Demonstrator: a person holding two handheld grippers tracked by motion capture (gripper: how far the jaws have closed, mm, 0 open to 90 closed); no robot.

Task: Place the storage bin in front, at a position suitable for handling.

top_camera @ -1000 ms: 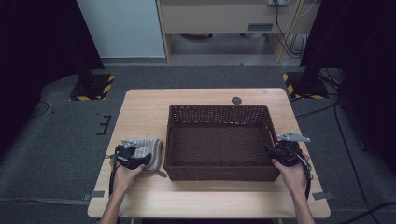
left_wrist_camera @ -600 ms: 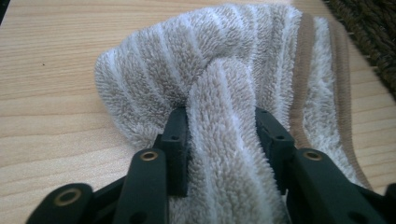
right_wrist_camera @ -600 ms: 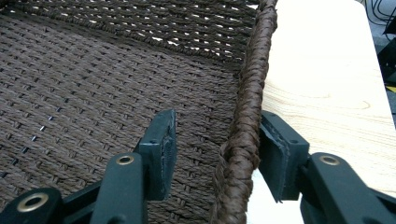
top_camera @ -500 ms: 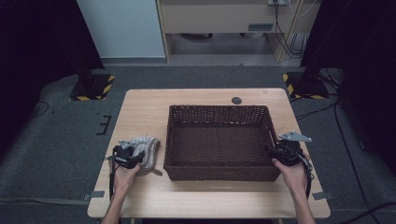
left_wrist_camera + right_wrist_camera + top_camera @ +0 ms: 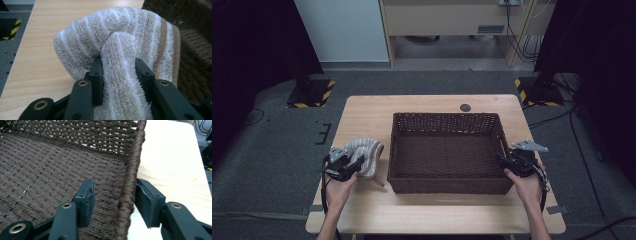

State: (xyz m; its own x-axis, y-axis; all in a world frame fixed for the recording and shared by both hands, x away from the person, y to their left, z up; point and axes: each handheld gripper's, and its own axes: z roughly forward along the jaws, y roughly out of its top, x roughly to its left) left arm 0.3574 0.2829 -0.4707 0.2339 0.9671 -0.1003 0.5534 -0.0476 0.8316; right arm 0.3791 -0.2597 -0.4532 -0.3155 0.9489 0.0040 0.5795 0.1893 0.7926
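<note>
A beige-and-white striped towel (image 5: 366, 151) (image 5: 125, 42) is bunched up on the wooden table just left of a dark brown wicker basket (image 5: 447, 116) (image 5: 195, 62). My left gripper (image 5: 349, 163) (image 5: 118, 63) is shut on a fold of the towel, which bulges up between and above the jaws. My right gripper (image 5: 508, 161) (image 5: 114, 185) is open and straddles the basket's right rim (image 5: 130, 180): one jaw is inside the basket with a gap to the rim, the other is outside against it. The basket holds nothing.
The table (image 5: 362, 117) has a small black round disc (image 5: 465, 107) behind the basket. Bare wood lies in front of the basket and along its right side (image 5: 172, 157). Yellow-and-black striped stand bases (image 5: 309, 95) sit on the grey floor beyond the table corners.
The towel lay flat beside the basket; the left gripper has closed on it and gathered it into a raised bunch. The right gripper has stayed at the basket rim.
</note>
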